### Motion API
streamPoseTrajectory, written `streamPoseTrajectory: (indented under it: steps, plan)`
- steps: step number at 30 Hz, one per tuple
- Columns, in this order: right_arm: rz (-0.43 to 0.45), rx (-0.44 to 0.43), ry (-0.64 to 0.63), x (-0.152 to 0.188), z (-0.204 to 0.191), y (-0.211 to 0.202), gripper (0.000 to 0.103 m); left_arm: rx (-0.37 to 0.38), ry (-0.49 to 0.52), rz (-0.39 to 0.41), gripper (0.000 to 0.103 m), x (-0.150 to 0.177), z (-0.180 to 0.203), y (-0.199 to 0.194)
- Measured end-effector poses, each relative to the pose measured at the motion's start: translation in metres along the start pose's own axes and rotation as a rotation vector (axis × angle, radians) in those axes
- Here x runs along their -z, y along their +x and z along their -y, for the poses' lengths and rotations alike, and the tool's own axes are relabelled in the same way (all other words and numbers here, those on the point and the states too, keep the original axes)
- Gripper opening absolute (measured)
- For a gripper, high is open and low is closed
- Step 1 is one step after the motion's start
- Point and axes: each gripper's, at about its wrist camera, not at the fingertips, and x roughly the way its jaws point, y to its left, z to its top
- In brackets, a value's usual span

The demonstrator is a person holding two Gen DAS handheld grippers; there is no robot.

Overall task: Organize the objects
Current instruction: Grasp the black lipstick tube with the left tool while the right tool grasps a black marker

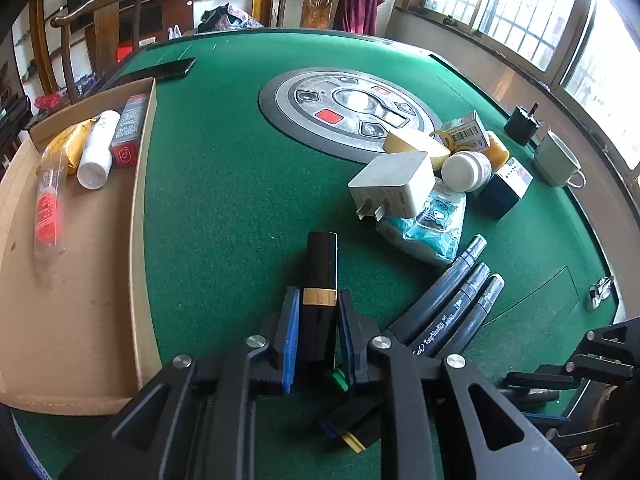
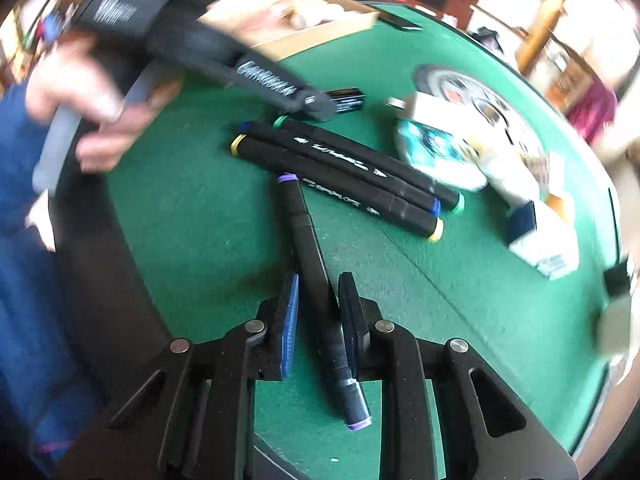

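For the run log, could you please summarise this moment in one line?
left tool: shut on black gold-banded lipstick tube | right tool: shut on black purple-capped marker | cardboard tray: partly filled

You had a wooden chair [image 1: 104, 12] behind the green table [image 1: 224, 184], a maroon cloth [image 1: 360, 0] draped over another.

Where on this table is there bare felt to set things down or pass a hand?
Bare felt runs between the cardboard tray and the round centre panel, up to the phone. The tray floor nearest the camera is free too. Crowded: the pile around the charger, and the markers beside the left gripper.
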Motion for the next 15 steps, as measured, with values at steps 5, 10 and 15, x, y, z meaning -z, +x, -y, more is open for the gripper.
streamPoseTrajectory:
  steps: [5, 10, 15]
  plan:
    - [0.013, 0.035, 0.034, 0.005, 0.001, -0.005, 0.020, -0.033, 0.033, 0.008, 0.017, 0.001, 0.005, 0.001]
    - [0.006, 0.050, 0.046, 0.007, 0.003, -0.006, 0.020, -0.057, 0.055, 0.014, 0.017, 0.001, 0.008, 0.002]
    - [0.024, 0.027, 0.117, 0.006, 0.004, -0.004, 0.020, -0.067, 0.066, 0.030, 0.016, 0.002, 0.011, 0.002]
